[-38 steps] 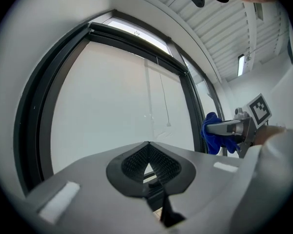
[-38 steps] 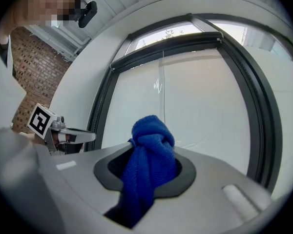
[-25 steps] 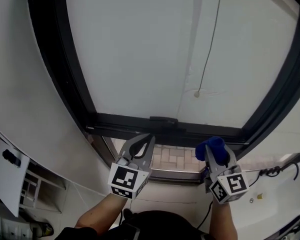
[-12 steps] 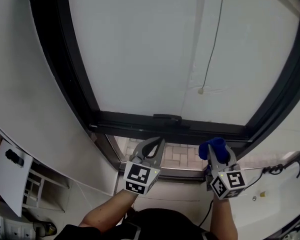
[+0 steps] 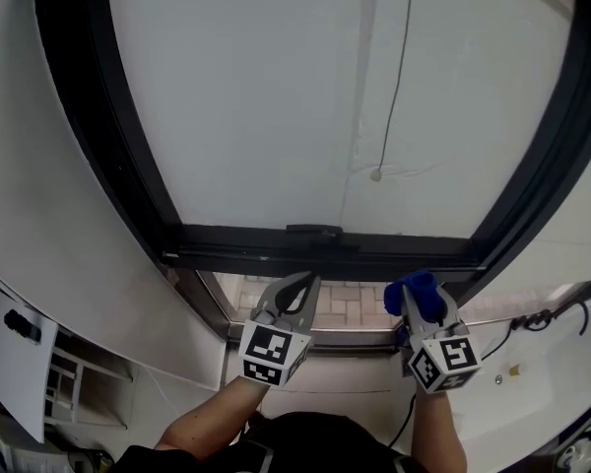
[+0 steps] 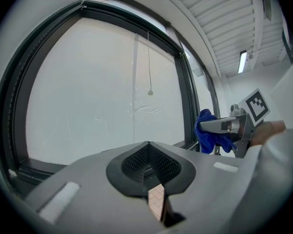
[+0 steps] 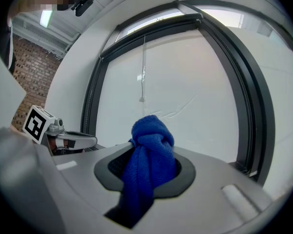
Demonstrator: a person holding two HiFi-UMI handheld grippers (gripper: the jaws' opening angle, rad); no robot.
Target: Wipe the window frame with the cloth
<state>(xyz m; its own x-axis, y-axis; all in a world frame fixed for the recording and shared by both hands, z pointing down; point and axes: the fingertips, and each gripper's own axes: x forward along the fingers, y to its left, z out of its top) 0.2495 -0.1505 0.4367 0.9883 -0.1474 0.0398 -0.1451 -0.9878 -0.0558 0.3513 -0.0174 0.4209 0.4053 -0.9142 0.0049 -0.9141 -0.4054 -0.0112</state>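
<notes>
Lower centre, the right gripper [image 5: 420,298] pinched the blue cloth [image 5: 415,288]; the left gripper [image 5: 299,284] sat pressed together, empty, below the window frame [image 5: 315,246]; a cord [image 5: 396,87] hung mid-glass.

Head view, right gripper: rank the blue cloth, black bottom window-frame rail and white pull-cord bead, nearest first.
1. Blue knitted cloth, clamped in the right gripper's jaws.
2. Black bottom window-frame rail, just ahead.
3. Small white pull-cord bead, farther up, hanging mid-window.
</notes>
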